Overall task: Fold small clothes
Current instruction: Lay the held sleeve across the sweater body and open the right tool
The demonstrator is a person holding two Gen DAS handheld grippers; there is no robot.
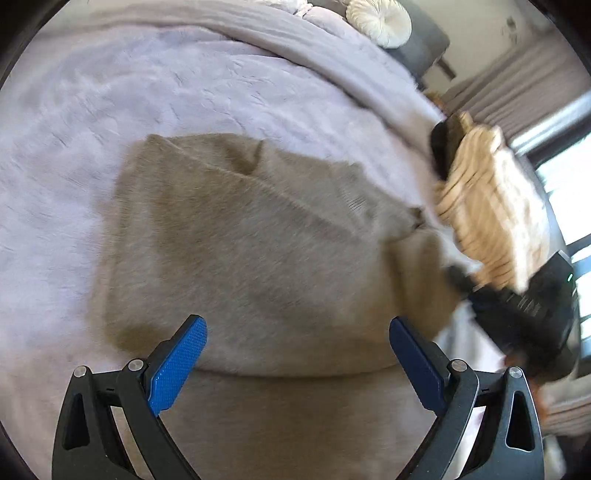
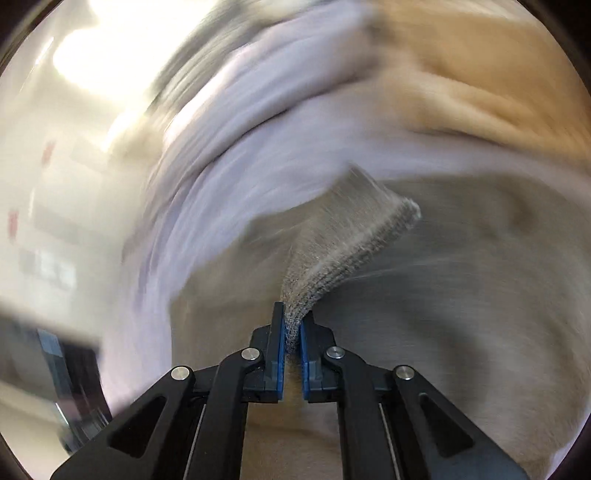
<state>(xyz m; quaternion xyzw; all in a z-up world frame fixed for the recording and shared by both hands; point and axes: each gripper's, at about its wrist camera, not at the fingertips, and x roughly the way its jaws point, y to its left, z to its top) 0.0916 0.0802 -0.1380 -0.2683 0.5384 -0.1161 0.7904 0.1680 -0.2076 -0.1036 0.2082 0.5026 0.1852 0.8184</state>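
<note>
Sweater on the bed, one cuff pinched

Sweater (image 1: 258,236): tan and soft, spread flat on the pale purple blanket (image 1: 110,110). Fills the middle of the blanket in the left wrist view. One sleeve folded across its top part. Ribbed cuff (image 2: 332,251) lifted up off the sweater body, pulled to a narrow point.

Right claw (image 2: 293,332): clenched tight on the tip of that cuff, blue pads (image 2: 280,332) pressing knit from both sides. Seen from the left wrist view too, dark and blurry at the right edge of the sweater (image 1: 524,306), under a cream striped sleeve (image 1: 487,206) of the person.

Left claw (image 1: 297,354): released, jaws spread wide, nothing between them. Hangs over the near edge of the sweater, not touching it as far as can be told.

Round cream pillow (image 1: 380,22) far past the sweater, at the top of the bed. Gray curtains (image 1: 517,85) and a bright window (image 1: 569,199) off to the right of the sweater. Right wrist view very blurry around the cuff.
</note>
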